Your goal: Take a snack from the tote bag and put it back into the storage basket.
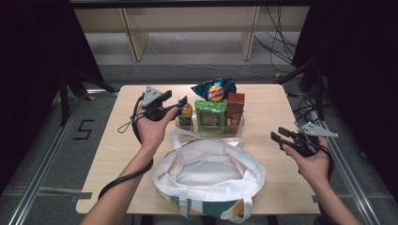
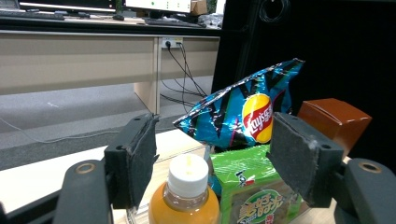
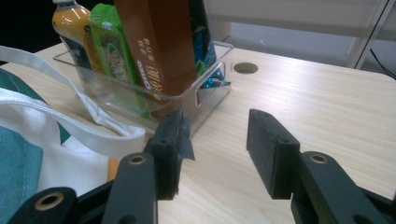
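From where I sit, the packing has not begun: the white tote bag (image 1: 209,180) lies open-mouthed at the near edge of the table (image 1: 117,154) with nothing visible inside it. All four items stand in the clear bin (image 1: 210,127) just beyond the bag, at its twelve o'clock.

My left gripper (image 1: 180,100) sits at about nine o'clock from the bin, jaws released and standing to either side of the juice bottle (image 2: 186,196). In the left gripper view the white cap sits low between the pads (image 2: 140,161) with daylight on both sides, so nothing is grasped. I judge that bottle to be the first thing to lift.

My right gripper (image 1: 280,135) hovers off at roughly four o'clock from the bin, above bare tabletop, jaws apart and empty.

The bottle stands upright at the bin's left end, long axis vertical, cap pointing straight up. Beside it are the green packet (image 1: 210,115) and the brown box (image 1: 235,108), both on end. The blue chip bag (image 1: 215,89) stands behind them, tilted, its top corner leaning towards two o'clock.

Left to do, as I read it: close on the bottle, lift it clear, lower it into the bag, then the other three.
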Demonstrator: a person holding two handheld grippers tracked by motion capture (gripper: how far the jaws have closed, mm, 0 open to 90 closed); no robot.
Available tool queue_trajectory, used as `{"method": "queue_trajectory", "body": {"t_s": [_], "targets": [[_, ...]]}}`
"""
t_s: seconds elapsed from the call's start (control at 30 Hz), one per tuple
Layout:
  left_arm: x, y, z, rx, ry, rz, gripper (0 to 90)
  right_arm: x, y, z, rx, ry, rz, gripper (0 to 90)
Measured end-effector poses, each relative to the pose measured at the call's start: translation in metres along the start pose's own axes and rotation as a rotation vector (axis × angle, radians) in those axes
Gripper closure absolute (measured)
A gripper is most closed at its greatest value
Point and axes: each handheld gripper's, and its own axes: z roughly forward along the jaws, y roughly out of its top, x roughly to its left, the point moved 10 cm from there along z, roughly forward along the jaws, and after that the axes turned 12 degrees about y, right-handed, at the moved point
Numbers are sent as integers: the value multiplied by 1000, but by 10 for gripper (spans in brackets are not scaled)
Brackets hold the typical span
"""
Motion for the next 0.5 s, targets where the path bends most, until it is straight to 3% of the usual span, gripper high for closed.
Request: {"method": "queue_trajectory", "body": {"t_s": [0.2,0.27,0.5], "targets": [[-1,-1,-10,1,-8,8,311,1,1,1,-10,10,2,570],[-1,-1,-13,2,-11,15,310,-2,1,0,-3,3,-28,570],[-2,-1,-27,6,-27,14,310,0,1,0,-6,-1,-3,570]]}}
